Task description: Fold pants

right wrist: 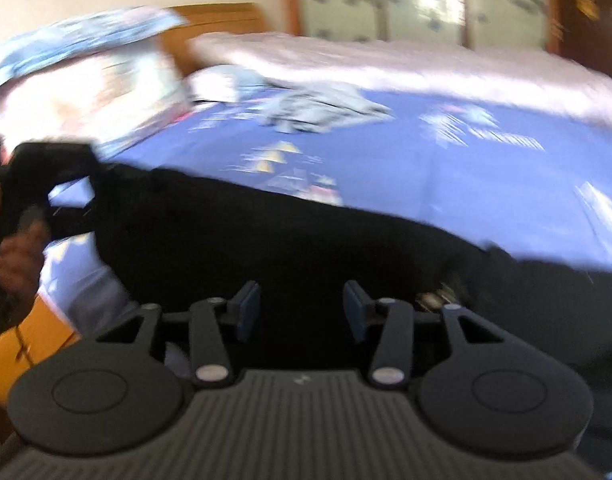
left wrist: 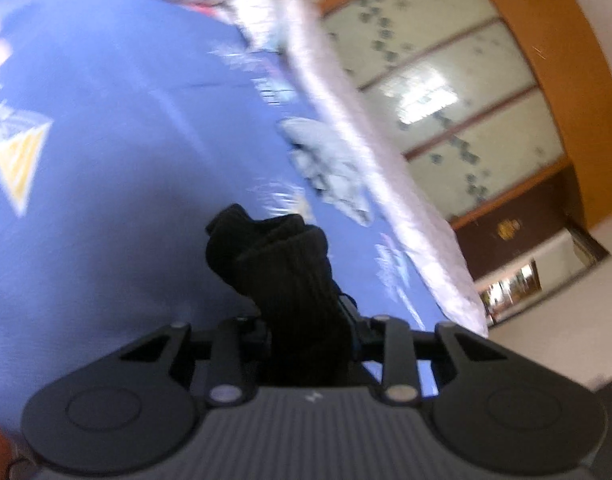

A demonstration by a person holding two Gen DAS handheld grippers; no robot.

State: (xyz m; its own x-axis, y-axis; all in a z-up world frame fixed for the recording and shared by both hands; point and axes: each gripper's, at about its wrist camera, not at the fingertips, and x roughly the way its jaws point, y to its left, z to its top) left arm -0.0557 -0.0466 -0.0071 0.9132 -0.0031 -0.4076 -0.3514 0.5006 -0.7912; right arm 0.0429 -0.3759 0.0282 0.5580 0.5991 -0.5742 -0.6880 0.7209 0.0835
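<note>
Black pants [right wrist: 266, 240] lie stretched across the near part of the blue patterned bedsheet [right wrist: 446, 176]. In the left wrist view a bunched fold of the pants [left wrist: 282, 264] rises from between my left gripper's [left wrist: 308, 328] jaws, which are shut on it; the cloth hides the pads. The right wrist view shows that left gripper [right wrist: 38, 184] at the far left, a hand [right wrist: 14, 248] on it, holding the pants' edge up. My right gripper [right wrist: 302, 308] is over the pants, open, its blue pads [right wrist: 248, 312] apart and gripping nothing.
A crumpled grey-blue garment [right wrist: 306, 112] lies farther back on the sheet, beside a pink blanket [right wrist: 386, 64]. A patterned quilt [right wrist: 86, 64] is heaped at the wooden headboard [right wrist: 226, 16]. Glass-panelled wardrobe doors [left wrist: 446, 92] stand beyond the bed. The orange bed frame [right wrist: 22, 344] is at lower left.
</note>
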